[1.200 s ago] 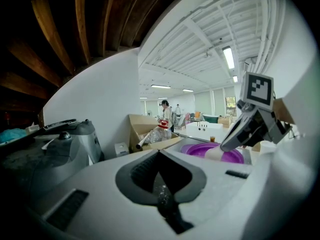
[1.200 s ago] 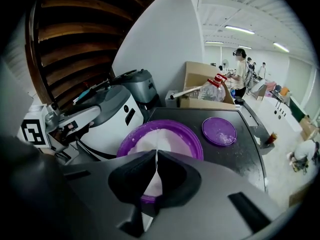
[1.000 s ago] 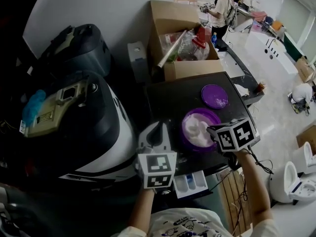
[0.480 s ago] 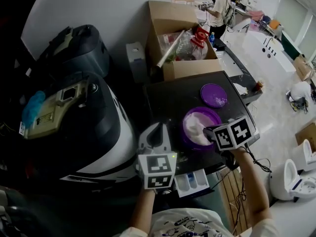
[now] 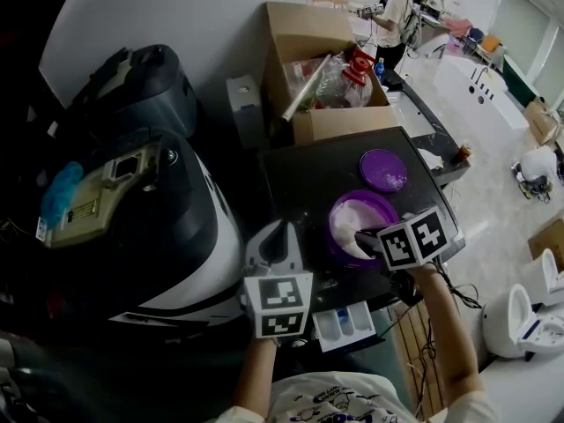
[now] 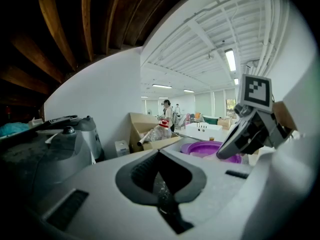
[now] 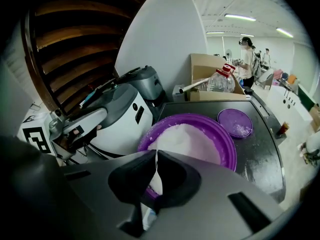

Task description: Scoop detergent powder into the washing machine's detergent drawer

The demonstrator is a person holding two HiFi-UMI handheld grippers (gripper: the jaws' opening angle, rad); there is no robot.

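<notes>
No legible text anywhere. Yellowish label (image 5: 82, 208) on the dark appliance (image 5: 167, 227): too small to read. Cubes on left hand-held gripper (image 5: 280, 236) and right hand-held gripper (image 5: 359, 236): square marker patterns only.

Lid (image 5: 383, 169) behind powder bowl (image 5: 337, 245) on counter (image 5: 308, 183); box (image 5: 339, 123) further back; drawer (image 5: 342, 326) before bowl

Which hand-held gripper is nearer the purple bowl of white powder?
Right. The right hand-held gripper is at the bowl's rim, gripping a white scoop; the left sits apart, beside it.
</notes>
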